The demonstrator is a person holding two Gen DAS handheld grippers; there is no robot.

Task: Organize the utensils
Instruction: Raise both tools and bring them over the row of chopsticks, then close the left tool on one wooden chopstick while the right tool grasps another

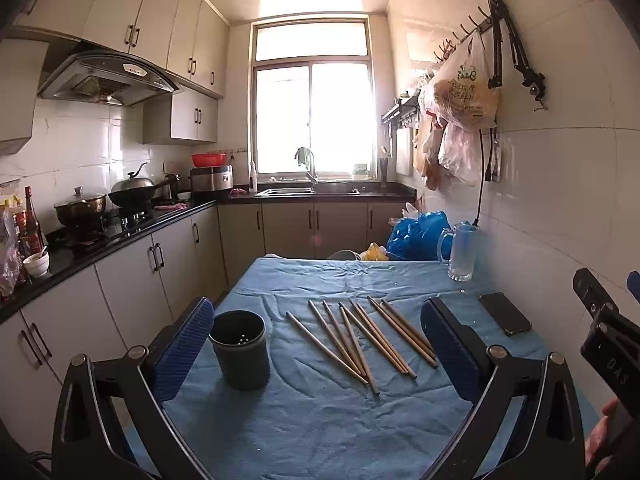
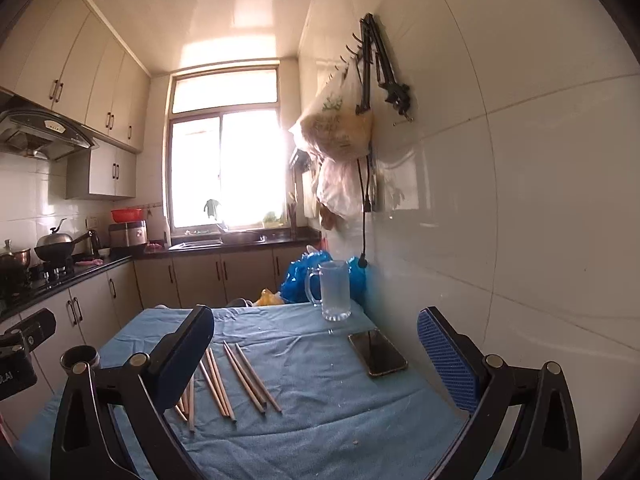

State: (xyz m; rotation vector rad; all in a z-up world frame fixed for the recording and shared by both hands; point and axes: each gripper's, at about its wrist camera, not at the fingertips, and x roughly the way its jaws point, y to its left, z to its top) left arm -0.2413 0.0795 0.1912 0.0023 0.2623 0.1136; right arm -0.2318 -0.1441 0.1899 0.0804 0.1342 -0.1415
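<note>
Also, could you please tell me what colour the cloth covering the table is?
The cloth is light blue, seen best in the left wrist view.

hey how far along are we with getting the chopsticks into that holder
Nothing looks done yet. The dark holder stands upright on the blue tablecloth with no chopsticks in it. The chopsticks all lie loose beside it. Nothing is in hand: the left gripper and right gripper are both open, above the table. All of the picking up and dropping in is still left.
</note>
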